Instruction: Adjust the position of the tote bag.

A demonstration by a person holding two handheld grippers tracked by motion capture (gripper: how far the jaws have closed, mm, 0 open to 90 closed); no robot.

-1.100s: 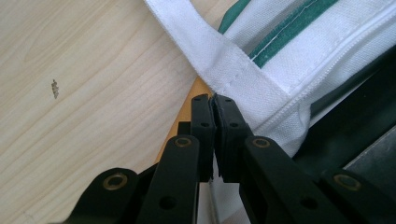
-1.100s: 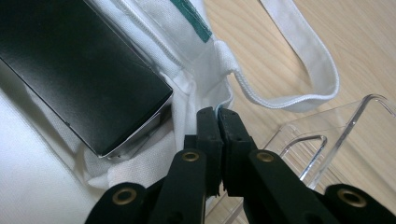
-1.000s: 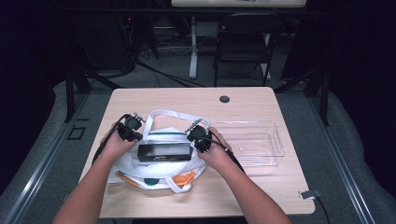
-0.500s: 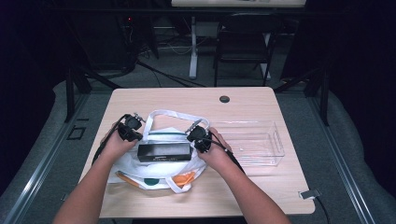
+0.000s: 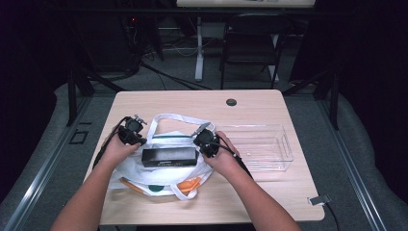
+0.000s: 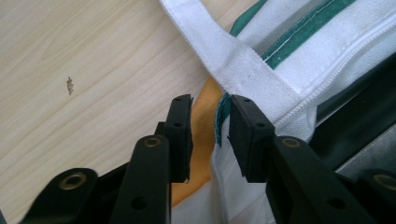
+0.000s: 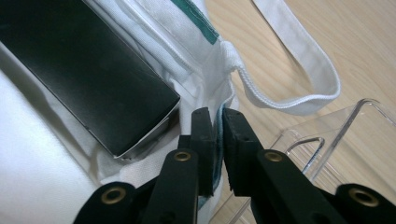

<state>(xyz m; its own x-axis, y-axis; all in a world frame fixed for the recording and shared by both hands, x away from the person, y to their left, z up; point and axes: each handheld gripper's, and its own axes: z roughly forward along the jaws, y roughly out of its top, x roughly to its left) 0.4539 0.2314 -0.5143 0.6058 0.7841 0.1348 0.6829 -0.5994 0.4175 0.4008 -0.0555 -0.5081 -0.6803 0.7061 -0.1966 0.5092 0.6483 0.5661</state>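
Note:
A white tote bag [image 5: 159,180] with green and orange print lies flat on the table [image 5: 192,103], and a long black box [image 5: 169,157] rests on it. My left gripper [image 5: 138,143] is at the bag's left rim. Its jaws have just been opening, so my left gripper [image 6: 210,126] now stands open with the rim [image 6: 205,107] loose between the pads. My right gripper [image 5: 202,150] is at the bag's right rim. Its jaws have just been opening slightly, though my right gripper [image 7: 218,123] still has the fabric filling its narrow gap, beside the box [image 7: 88,70].
A clear plastic bin [image 5: 260,147] stands right of the bag, close to my right hand. The bag's white straps [image 5: 166,118] loop toward the far side. A dark grommet [image 5: 231,102] sits at the table's back. A chair [image 5: 252,38] stands beyond the table.

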